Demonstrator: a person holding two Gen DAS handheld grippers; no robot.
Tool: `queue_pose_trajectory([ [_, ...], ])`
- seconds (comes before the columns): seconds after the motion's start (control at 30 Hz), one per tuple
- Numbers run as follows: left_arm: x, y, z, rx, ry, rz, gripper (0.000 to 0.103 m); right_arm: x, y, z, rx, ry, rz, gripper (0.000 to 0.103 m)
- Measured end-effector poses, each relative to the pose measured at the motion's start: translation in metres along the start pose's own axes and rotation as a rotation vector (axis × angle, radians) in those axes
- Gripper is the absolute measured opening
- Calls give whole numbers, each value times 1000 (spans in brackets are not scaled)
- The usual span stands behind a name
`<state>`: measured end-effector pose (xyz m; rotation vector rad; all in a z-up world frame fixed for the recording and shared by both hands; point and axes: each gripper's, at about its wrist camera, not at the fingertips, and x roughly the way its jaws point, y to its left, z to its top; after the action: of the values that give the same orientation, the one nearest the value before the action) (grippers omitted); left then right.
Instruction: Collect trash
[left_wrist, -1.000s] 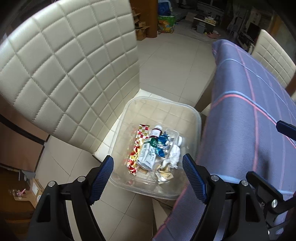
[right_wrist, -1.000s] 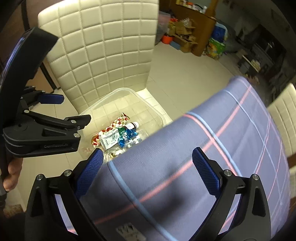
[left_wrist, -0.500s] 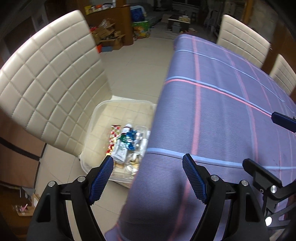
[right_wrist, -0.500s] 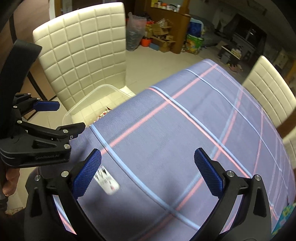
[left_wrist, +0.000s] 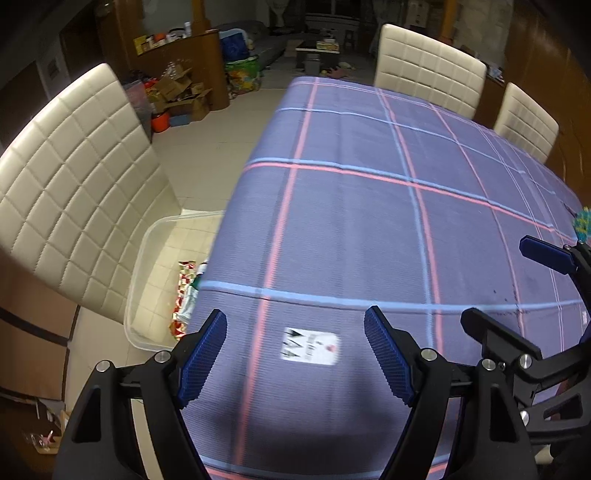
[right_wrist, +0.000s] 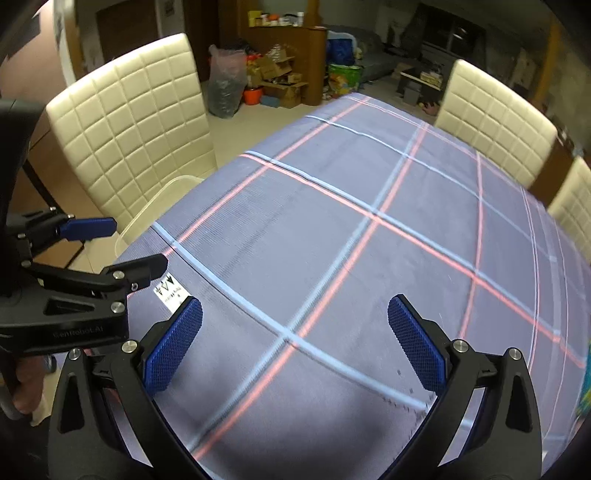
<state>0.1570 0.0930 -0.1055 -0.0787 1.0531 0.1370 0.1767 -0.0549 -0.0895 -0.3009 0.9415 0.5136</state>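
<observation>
Grippers, left (left_wrist: 295, 350) and right (right_wrist: 295, 339), spread empty above tablecloth (left_wrist: 369, 221), bin (left_wrist: 147, 258) beside its edge.

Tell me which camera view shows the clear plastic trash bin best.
The left wrist view. There the clear bin sits on the cream chair beside the table, with its near rim and some wrappers inside visible. The right wrist view shows only a sliver of its rim past the tablecloth.
</observation>
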Motion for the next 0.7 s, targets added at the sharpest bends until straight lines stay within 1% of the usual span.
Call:
queue_pose_trajectory([
  [0.07, -1, -7, -4, 4, 1, -9, 75, -5, -7, -8, 27, 2, -20, 99],
  [0.13, -7, -14, -9, -4, -19, -11, 75, -13, -14, -16, 60, -8, -58, 99],
  [0.2, -15, -20, -15, -2, -46, -12, 75, -22, -17, -21, 91, -3, -127, 99],
  [0.23, -22, -25, -18, 6, -67, -18, 75, -27, -18, -24, 111, 10, -180, 99],
  [0.27, -29, -30, -21, 14, -90, -18, 75, -32, -17, -27, 121, 21, -205, 99],
  [0.3, -35, -34, -23, 23, -110, -13, 75, -35, -17, -29, 123, 20, -212, 99],
  [0.4, -50, -38, -30, 13, -144, 5, 75, -54, -16, -41, 157, -33, -193, 99],
  [0.47, -55, -34, -36, -9, -145, -6, 75, -64, -17, -51, 197, -50, -157, 99],
  [0.53, -59, -28, -41, -33, -144, 15, 75, -70, -14, -57, 226, -59, -117, 99],
  [0.63, -67, -20, -47, -48, -152, 53, 75, -77, -4, -60, 238, -76, -114, 99],
  [0.7, -75, -16, -49, -52, -176, 80, 75, -82, 2, -59, 235, -96, -127, 99],
])
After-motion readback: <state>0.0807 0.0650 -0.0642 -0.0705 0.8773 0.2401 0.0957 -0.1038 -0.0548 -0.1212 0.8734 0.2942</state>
